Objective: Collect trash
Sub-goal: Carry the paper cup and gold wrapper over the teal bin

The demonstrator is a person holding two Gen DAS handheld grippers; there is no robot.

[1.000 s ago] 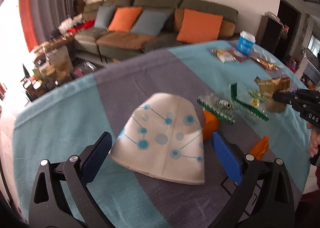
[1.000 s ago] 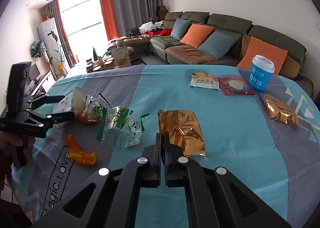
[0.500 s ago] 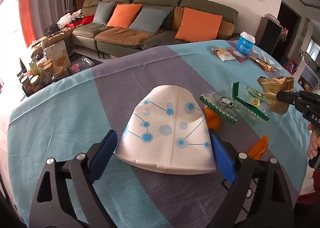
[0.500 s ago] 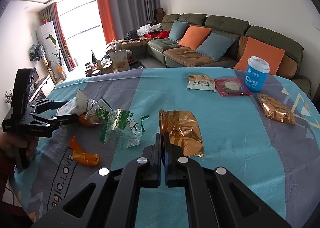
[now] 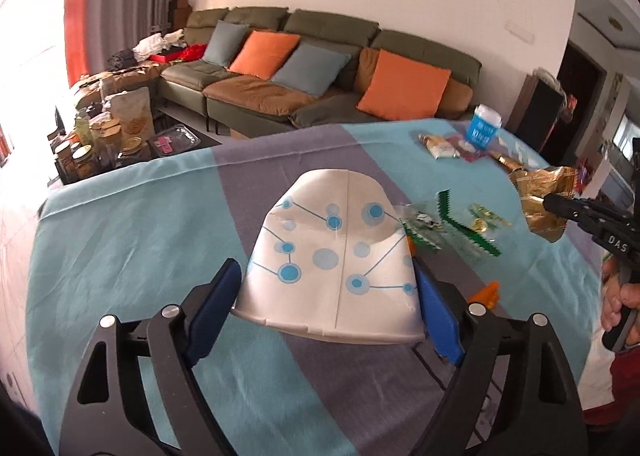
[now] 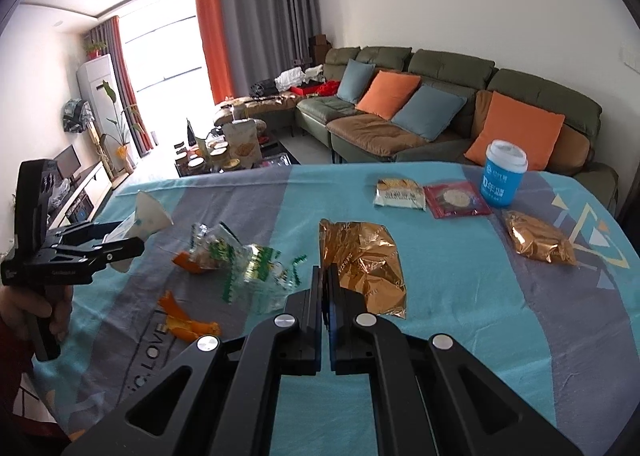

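The left gripper (image 5: 326, 306) straddles the flattened white paper cup (image 5: 334, 256) near the worktop's (image 5: 120, 223) left edge, blue pads touching both cup sides though not visibly squeezing it; half a second ago they stood wider, clear of the cup; bare cloth lies open to its left; clear green-edged wrappers (image 6: 248, 268) and orange peel (image 6: 188, 322) lie between the grippers; the right gripper (image 6: 325, 276) is clenched, empty, over the gold wrapper's (image 6: 362, 262) near edge, as before; open cloth stretches right.
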